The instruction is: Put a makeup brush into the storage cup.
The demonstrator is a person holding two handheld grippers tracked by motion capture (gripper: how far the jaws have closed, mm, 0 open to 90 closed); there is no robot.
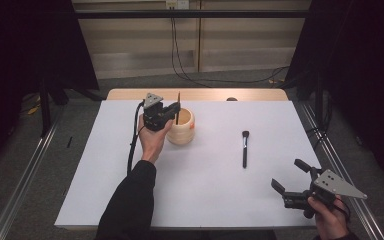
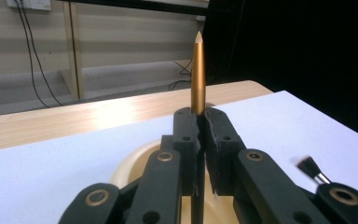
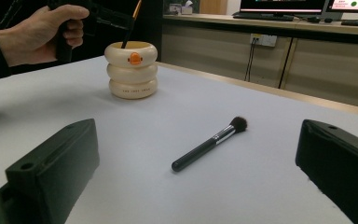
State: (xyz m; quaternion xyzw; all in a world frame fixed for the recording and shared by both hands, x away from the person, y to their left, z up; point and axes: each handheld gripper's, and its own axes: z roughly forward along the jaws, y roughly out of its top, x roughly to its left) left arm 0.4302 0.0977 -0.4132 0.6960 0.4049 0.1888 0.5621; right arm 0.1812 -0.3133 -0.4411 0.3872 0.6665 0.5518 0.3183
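My left gripper [image 1: 176, 111] is shut on a slim gold-handled brush [image 2: 198, 74], which it holds upright. The brush's lower end reaches down into a cream ringed cup [image 1: 182, 131], and its tip is hidden inside. In the right gripper view the same cup [image 3: 131, 70] shows an orange mark on its front, with the held brush [image 3: 135, 11] slanting up from it. A black makeup brush [image 1: 244, 148] lies flat on the white table to the right of the cup. My right gripper [image 1: 286, 173] hovers open near the front right corner with nothing between its jaws, facing the black brush [image 3: 209, 143].
The white mat [image 1: 205, 190] covers the table, and a wooden strip [image 1: 195, 94] shows along its far edge. Metal rails [image 1: 25, 175] run down both sides of the table. Cables hang on the back wall [image 1: 180, 60].
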